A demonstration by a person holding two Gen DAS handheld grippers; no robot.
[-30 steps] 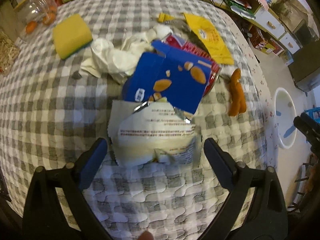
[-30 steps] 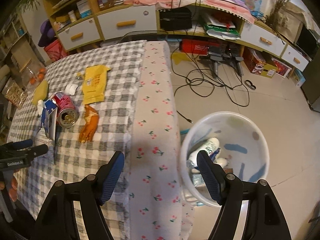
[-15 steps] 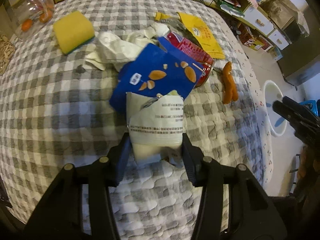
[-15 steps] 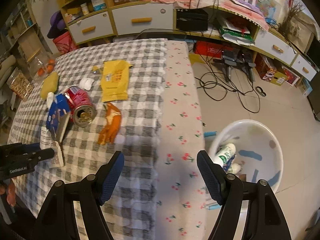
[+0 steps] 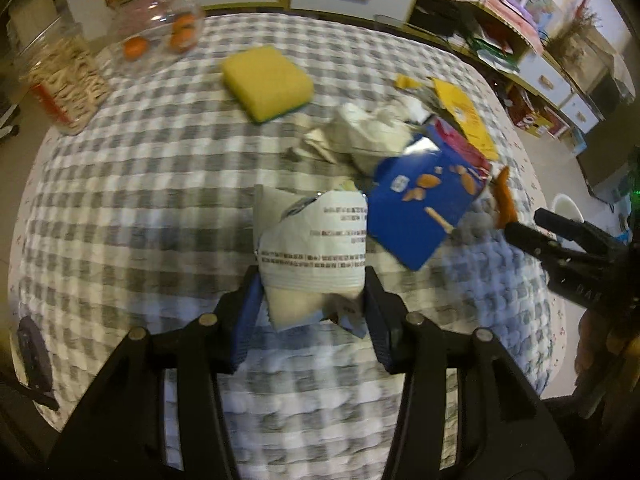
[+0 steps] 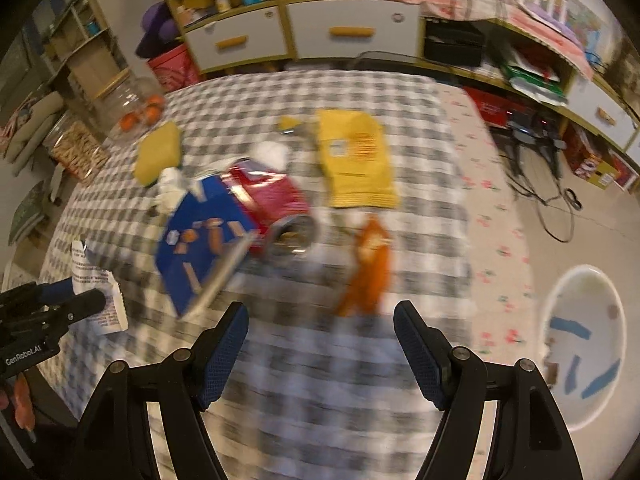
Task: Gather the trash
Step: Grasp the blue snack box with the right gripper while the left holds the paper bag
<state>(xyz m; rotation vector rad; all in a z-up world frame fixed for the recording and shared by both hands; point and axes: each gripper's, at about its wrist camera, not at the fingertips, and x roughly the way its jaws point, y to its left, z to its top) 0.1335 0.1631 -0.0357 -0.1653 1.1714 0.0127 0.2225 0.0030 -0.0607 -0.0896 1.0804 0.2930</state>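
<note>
While both wrist views are smeared by motion blur, these entries hold:

Left gripper [image 5: 312, 300]: clenched on the white wrapper, its blue ribbed pads pressing the wrapper's two sides.
White wrapper [image 5: 316, 252]: crinkled paper-like packet with rows of small dark print, bulging upward between the pads; its lower edge is torn and ragged.
Blue box [image 5: 424, 208]: flat cardboard, glossy blue with orange snack shapes printed on it, tilted just beside the wrapper on its right; whether they touch cannot be told.
Right gripper [image 6: 320, 344]: released, black arms and blue textured pads spread wide with only cloth beneath them.
Orange scrap [image 6: 368, 268]: crumpled, elongated piece just ahead of the right gripper, blurred.
Red can [image 6: 276, 208]: metal cylinder lying on its side, open end toward the right wrist camera, pressed against the blue box.
Yellow packet [image 6: 356, 160]: flat rectangular foil pouch, lying beyond the can.
White tissue [image 5: 368, 132]: soft crumpled wad behind the blue box.
Yellow sponge [image 5: 268, 84]: thick rounded block, apart from the trash pile.
Tablecloth [image 5: 160, 184]: quilted grey-and-white check covering the table.
White bin [image 6: 580, 360]: round plastic tub on the floor to the table's right, blue scraps inside.
</note>
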